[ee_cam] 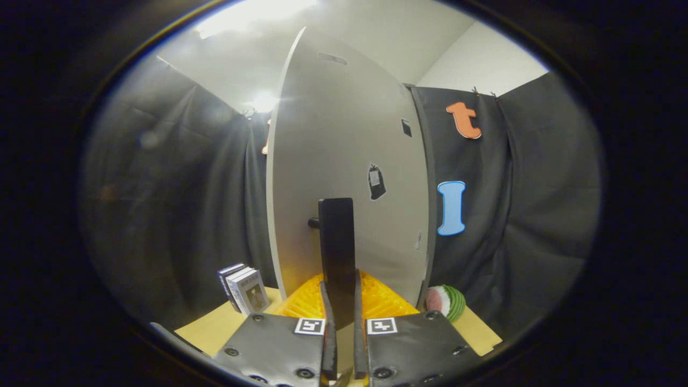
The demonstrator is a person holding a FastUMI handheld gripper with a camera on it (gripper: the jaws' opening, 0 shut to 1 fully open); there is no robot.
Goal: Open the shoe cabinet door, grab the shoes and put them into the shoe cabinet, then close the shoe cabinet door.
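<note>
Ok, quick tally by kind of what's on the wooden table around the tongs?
Tall grey cabinet with its door: 1
Black door handle, tongs shut on it: 1
Orange ribbed plastic mat: 1
Upright books: 2, possibly more
Watermelon-slice toy: 1
Total: 6

matt grey door (344, 140), glossy black handle (337, 258)

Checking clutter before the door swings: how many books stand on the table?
2, perhaps more hidden behind: the books stand together left of the door, whose handle the gripper grips.
</note>
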